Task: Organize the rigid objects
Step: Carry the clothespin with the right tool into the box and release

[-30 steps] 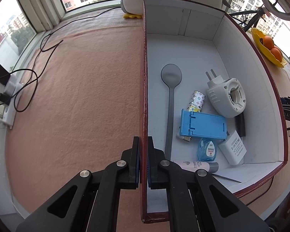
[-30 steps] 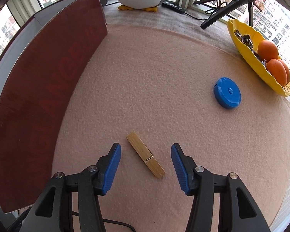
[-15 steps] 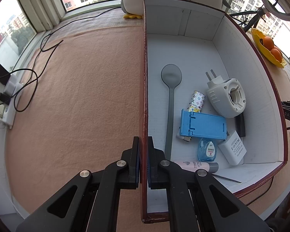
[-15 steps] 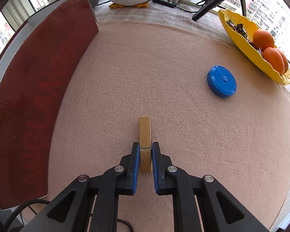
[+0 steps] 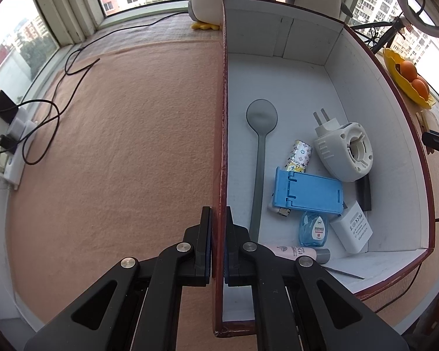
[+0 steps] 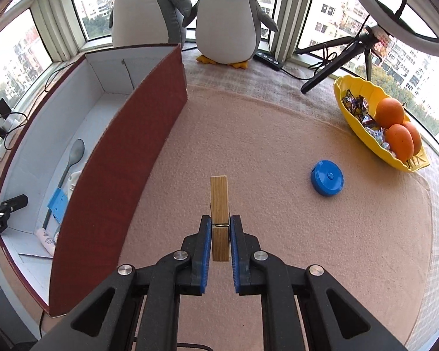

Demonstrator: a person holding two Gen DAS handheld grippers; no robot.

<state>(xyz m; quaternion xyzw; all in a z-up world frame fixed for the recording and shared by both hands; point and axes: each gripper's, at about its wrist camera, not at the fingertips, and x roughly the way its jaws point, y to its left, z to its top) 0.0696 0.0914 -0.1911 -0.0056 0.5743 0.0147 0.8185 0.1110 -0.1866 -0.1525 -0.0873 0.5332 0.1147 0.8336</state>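
Observation:
My right gripper [image 6: 220, 239] is shut on a wooden clothespin [image 6: 219, 204], held off the pink mat with its free end pointing away from me. Left of it stands the red box [image 6: 117, 169] with a white inside. My left gripper [image 5: 218, 242] is shut on the near left wall of that box [image 5: 221, 134]. Inside lie a grey spoon [image 5: 260, 134], a blue phone stand [image 5: 307, 193], a white plug-in device [image 5: 344, 152], a white charger [image 5: 352, 229], a floss case [image 5: 313, 228] and a small patterned tube [image 5: 300, 155]. A blue tape measure [image 6: 327, 177] rests on the mat to the right.
A yellow dish [image 6: 365, 134] with oranges and sweets sits at the far right. Two plush penguins [image 6: 228, 20] stand by the windows behind the box. A tripod [image 6: 336, 58] stands at the back right. A power strip with cables [image 5: 11, 134] lies at the mat's left edge.
My right gripper closed on the clothespin that lay on the mat, then lifted it; the box's inside has come into its view. The left gripper and box have not moved.

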